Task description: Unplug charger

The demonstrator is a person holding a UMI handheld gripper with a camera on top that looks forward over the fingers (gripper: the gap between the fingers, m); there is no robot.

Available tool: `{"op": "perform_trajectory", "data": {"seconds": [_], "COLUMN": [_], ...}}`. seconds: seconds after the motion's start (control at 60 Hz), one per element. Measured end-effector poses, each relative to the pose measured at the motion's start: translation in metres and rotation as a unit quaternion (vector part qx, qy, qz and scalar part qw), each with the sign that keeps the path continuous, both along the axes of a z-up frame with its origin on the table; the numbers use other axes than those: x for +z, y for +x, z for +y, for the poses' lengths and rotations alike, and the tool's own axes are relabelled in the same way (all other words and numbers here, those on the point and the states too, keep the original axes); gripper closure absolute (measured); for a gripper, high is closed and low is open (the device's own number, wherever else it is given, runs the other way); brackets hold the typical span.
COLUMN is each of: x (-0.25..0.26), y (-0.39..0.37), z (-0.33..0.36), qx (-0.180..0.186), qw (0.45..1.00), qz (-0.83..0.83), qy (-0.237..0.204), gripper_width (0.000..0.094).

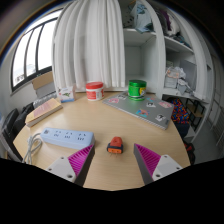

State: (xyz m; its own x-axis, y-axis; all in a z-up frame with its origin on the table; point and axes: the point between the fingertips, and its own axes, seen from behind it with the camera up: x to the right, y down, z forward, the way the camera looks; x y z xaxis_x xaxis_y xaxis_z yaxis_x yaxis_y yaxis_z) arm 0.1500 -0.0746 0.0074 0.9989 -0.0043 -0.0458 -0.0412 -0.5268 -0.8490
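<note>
A white power strip (66, 136) lies on the wooden table (120, 122), ahead of my left finger, with its cable trailing off to the left. A small orange and black charger (115, 146) lies on the table to the right of the strip, apart from it, just ahead of the gap between my fingers. My gripper (113, 160) is open, its pink pads (80, 158) spread wide on either side, and holds nothing.
A red-lidded container (94, 90) and a green-lidded container (137, 88) stand at the far side. A grey laptop (140, 106) lies to the right, a box (43, 111) to the left. White curtain and shelves lie beyond the table.
</note>
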Motion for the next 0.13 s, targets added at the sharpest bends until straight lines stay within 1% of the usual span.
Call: {"op": "perform_trajectory", "data": {"seconds": [0.017, 0.067, 0.133], "x": [0.002, 0.008, 0.016], "y": [0.001, 0.004, 0.009], "z": [-0.001, -0.006, -0.017], "qx": [0.001, 0.003, 0.003], "qw": [1.0, 1.0, 1.0], "qz": [0.0, 0.0, 0.004], "qy": [0.003, 0.012, 0.021], "gripper_width": [0.0081, 0.011, 0.0106]}}
